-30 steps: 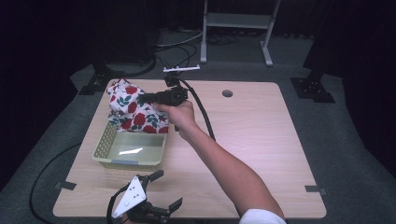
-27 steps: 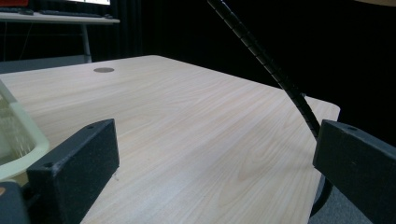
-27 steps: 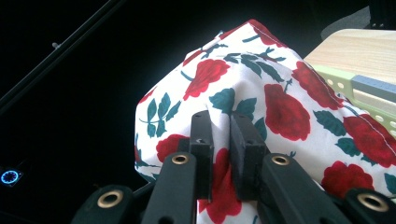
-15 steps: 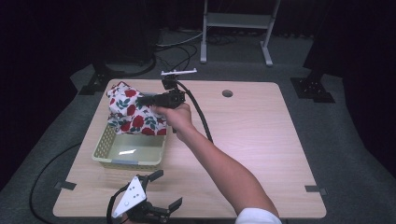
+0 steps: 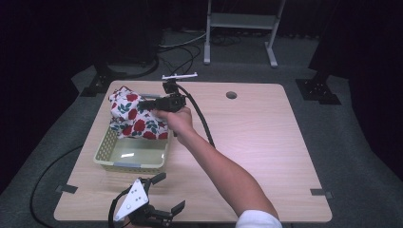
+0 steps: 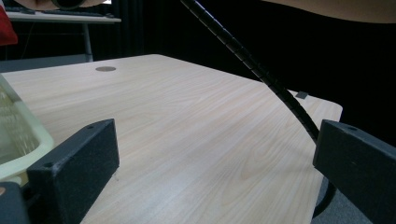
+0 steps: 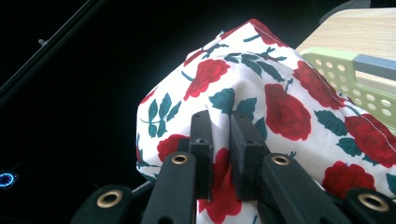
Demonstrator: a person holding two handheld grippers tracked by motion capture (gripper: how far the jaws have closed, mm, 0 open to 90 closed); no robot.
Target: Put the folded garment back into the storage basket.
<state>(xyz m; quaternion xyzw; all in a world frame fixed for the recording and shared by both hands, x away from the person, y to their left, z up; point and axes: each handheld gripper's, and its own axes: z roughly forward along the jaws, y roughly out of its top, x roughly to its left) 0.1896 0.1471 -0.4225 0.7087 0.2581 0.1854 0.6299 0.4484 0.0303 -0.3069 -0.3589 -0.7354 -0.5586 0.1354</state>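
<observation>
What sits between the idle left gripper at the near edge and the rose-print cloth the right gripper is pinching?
In the high view, the green basket lies between the left gripper and the cloth, which drapes over its far end.

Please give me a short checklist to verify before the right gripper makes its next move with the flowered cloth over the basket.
1. Right gripper shut on the white cloth with red roses: ok.
2. Cloth over the pale green perforated plastic basket: partly; its far end hangs past the rim, not ok.
3. Basket inside free of other things: ok.
4. Left gripper open, resting apart from the basket: ok.
5. How firmly the cloth is held: cannot tell.
</observation>
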